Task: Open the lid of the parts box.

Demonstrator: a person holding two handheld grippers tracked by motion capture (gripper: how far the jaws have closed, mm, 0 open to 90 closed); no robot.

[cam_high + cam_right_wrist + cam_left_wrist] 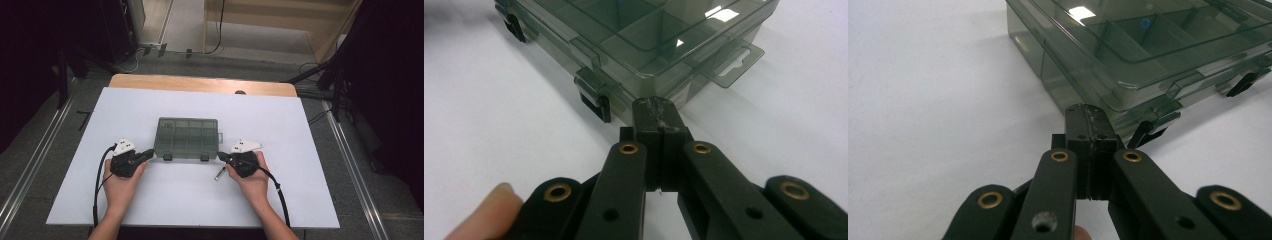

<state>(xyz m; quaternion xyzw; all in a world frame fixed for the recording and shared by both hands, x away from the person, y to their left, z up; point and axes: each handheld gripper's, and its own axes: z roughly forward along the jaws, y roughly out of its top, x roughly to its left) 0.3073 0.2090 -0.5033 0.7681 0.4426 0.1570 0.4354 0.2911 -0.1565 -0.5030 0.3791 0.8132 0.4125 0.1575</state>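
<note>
At the lower left of the high view the left tool (148, 152) rests on the white table (300, 150), jaws together on nothing, tips just beside the near left corner of the smoky compartment box (186, 136). The box sits lid down at mid-frame, its two latches (167, 157) facing the person. Right of it the right tool (221, 156), jaws also pressed together and empty, points at the near right corner, with a small pen-like object (219, 174) lying beside it.
</note>
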